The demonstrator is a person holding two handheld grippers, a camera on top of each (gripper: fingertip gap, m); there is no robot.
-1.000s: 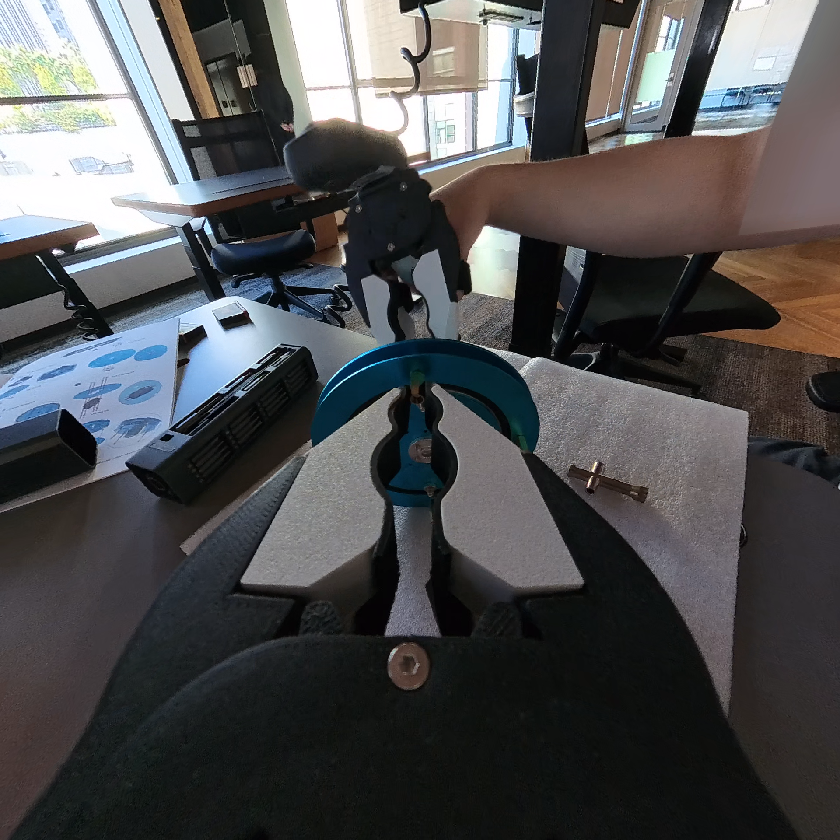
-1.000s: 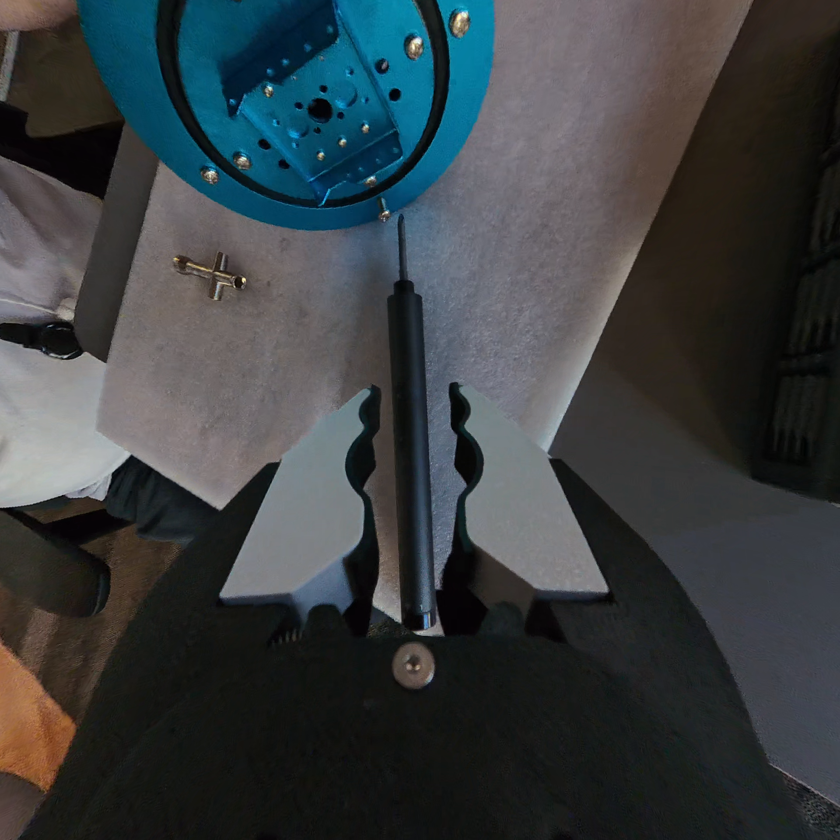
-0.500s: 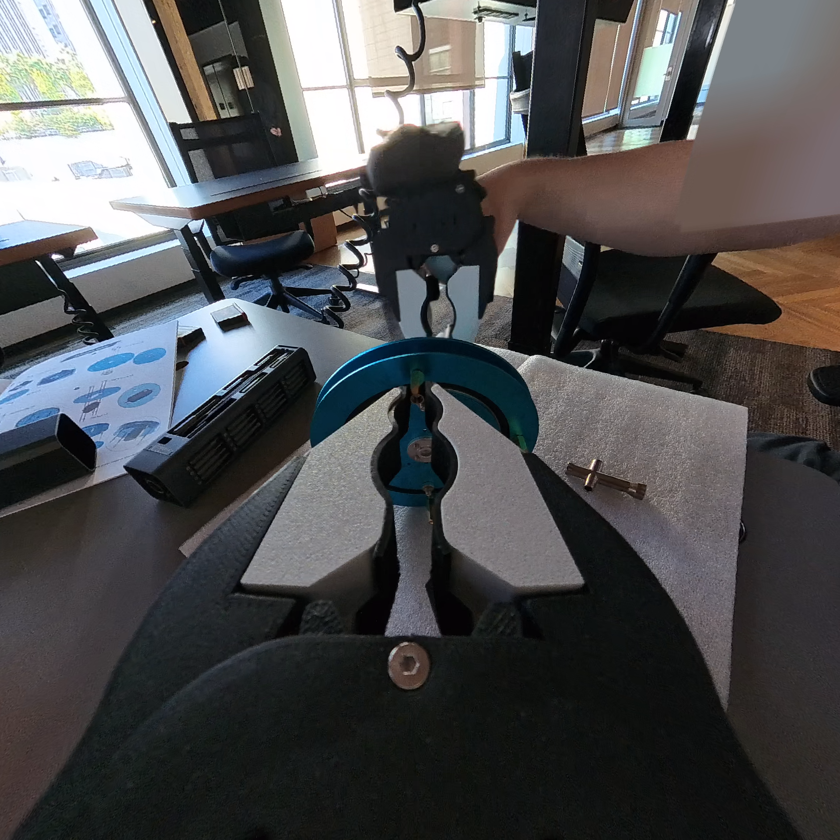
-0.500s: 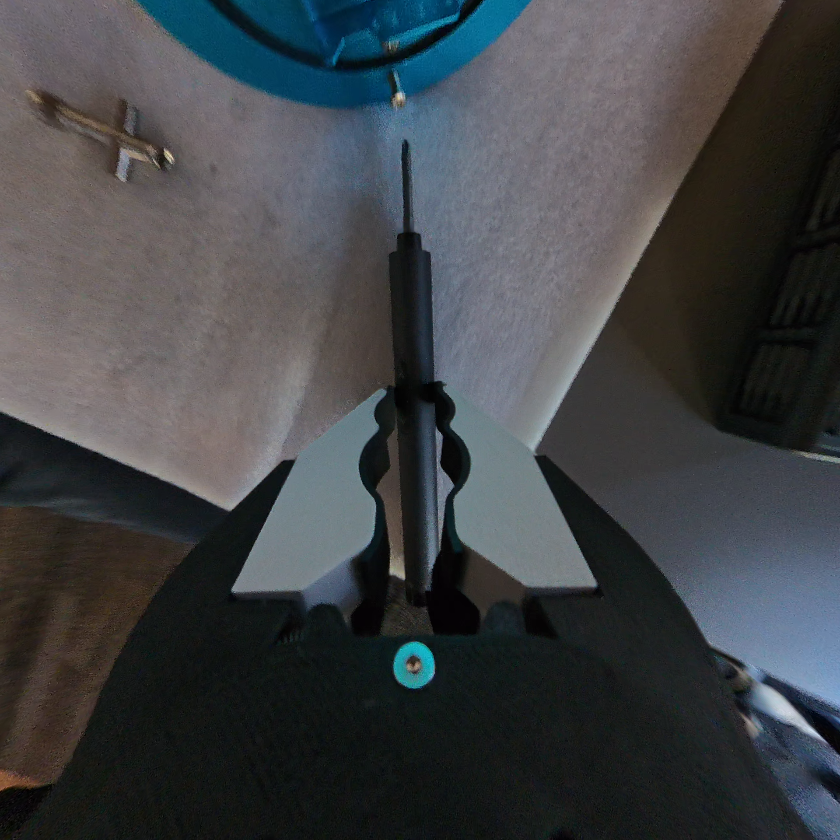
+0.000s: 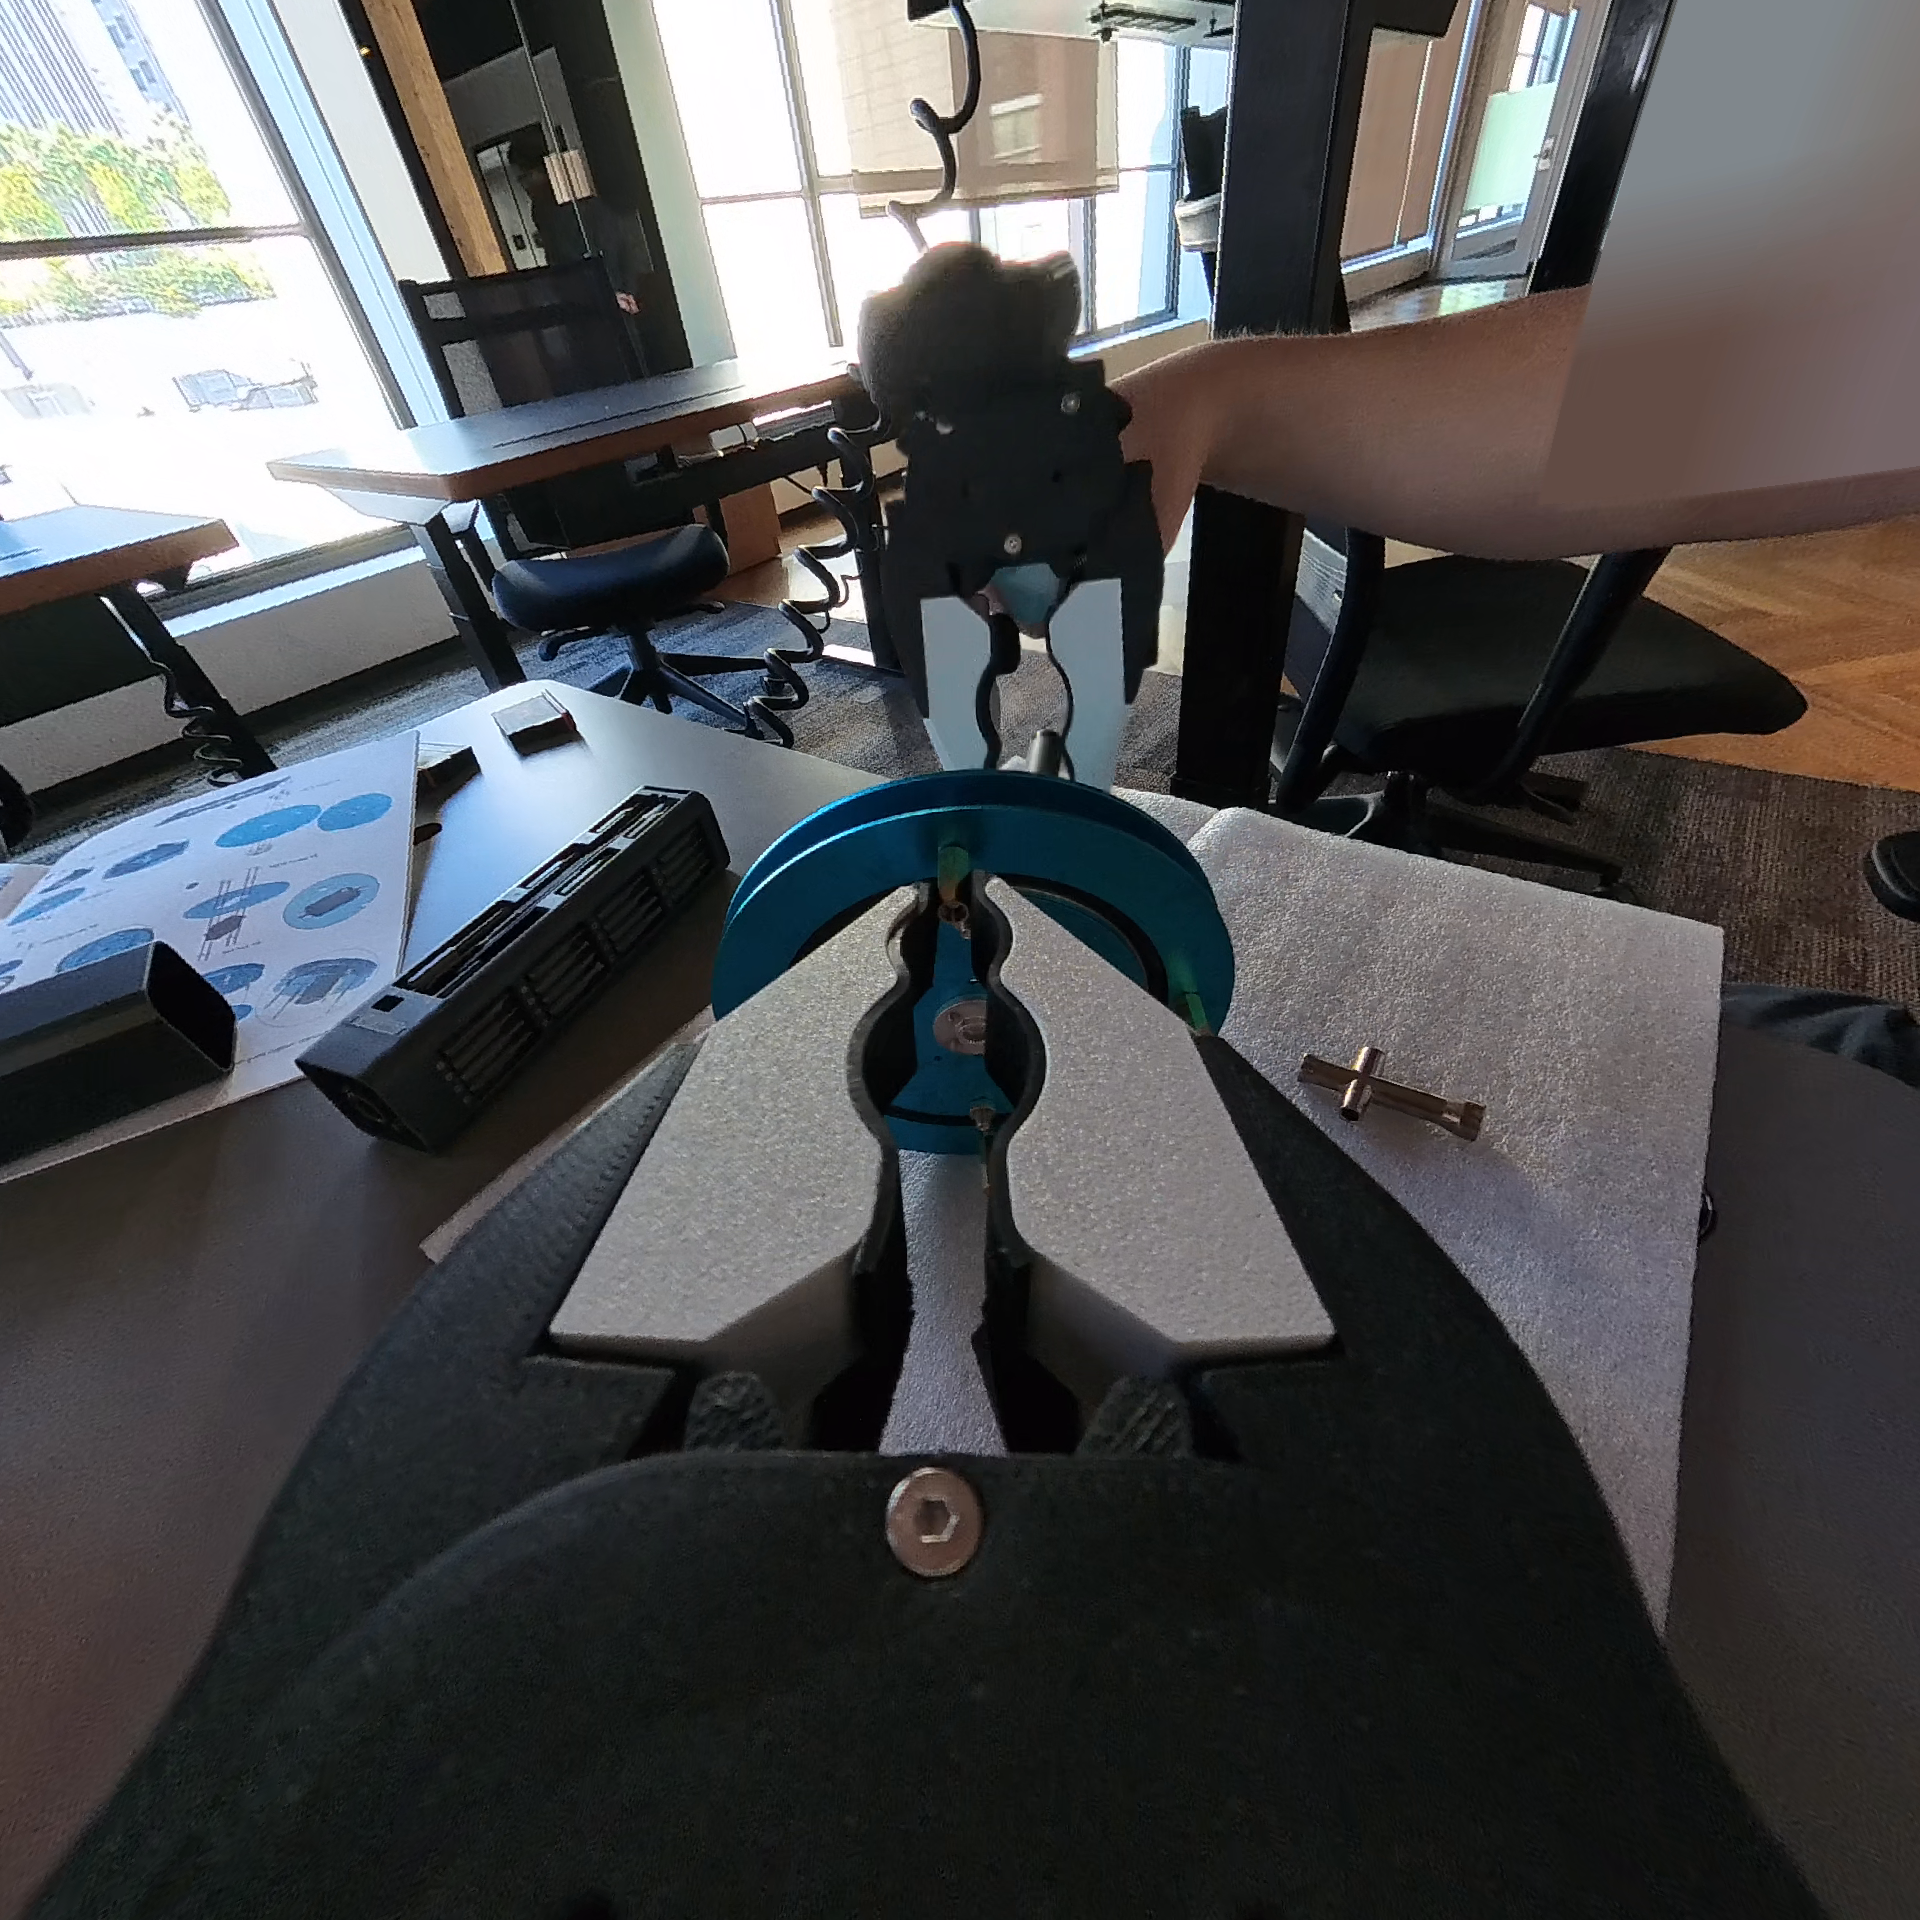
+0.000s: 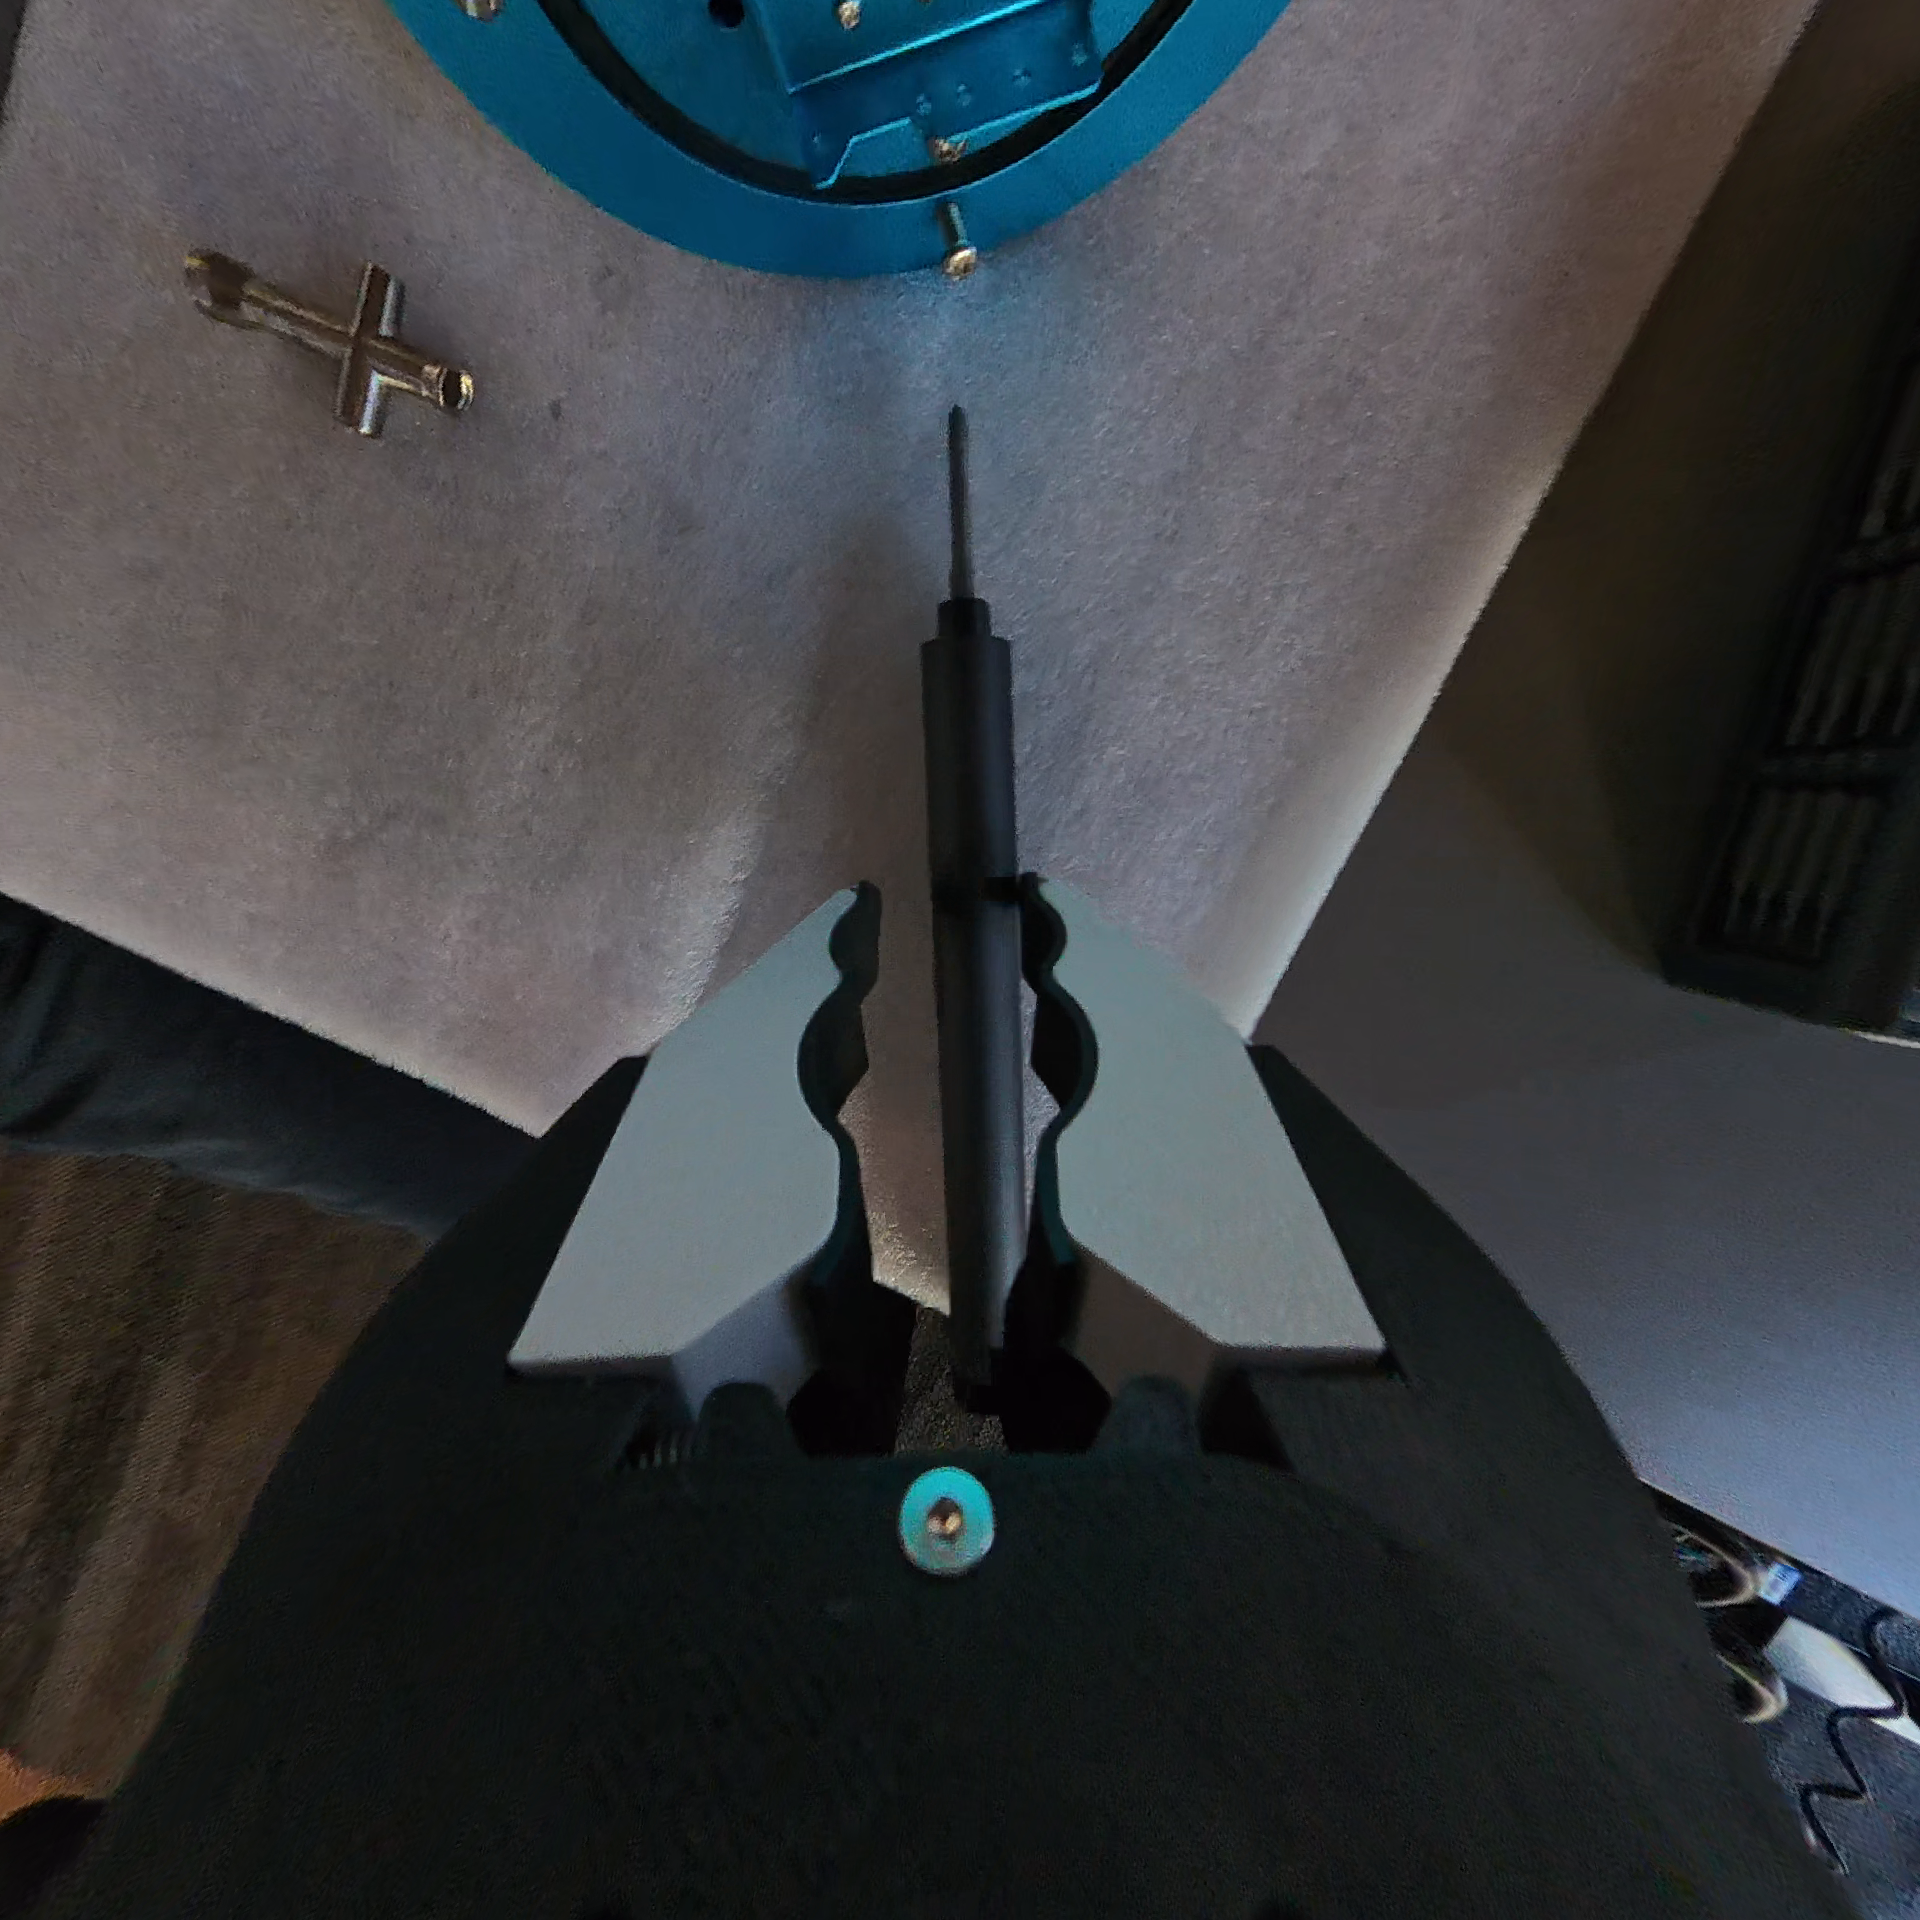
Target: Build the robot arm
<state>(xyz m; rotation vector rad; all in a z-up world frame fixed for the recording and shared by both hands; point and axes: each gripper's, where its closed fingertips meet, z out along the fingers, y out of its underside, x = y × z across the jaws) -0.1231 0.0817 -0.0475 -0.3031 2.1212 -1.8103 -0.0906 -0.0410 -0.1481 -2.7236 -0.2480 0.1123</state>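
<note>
A blue metal wheel [image 5: 831, 862] stands tilted on a white foam pad [image 5: 1455, 935]. My left gripper [image 5: 968, 894] is shut on its near side, and the hub shows through the gaps between the fingers. My right gripper [image 6: 948, 894] points down at the pad [image 6: 416, 675]. A black screwdriver [image 6: 966, 779] lies between its slightly parted fingers, against the right one; a gap shows beside the left one. The screwdriver's tip hangs short of a small screw [image 6: 956, 244] that sticks out at the wheel's [image 6: 644, 156] rim. The right gripper [image 5: 1023, 748] also shows beyond the wheel in the left wrist view.
A small metal cross wrench [image 5: 1392, 1091] lies on the pad, right of the wheel, and also shows in the right wrist view [image 6: 343, 348]. A black bit case [image 5: 520, 977], a printed sheet [image 5: 208, 883] and a black tube [image 5: 104, 1029] lie to the left. A person's forearm [image 5: 1455, 416] reaches in from the right. The tips of one gripper are about 15 cm away from the tips of the other. The small screw [image 6: 956, 244] lies around 10 cm away from my left fingertips.
My right gripper drew back from the wheel, so the screwdriver tip left the screw. Its fingers closed on the screwdriver half a second ago and have parted again. The left gripper has not moved.
</note>
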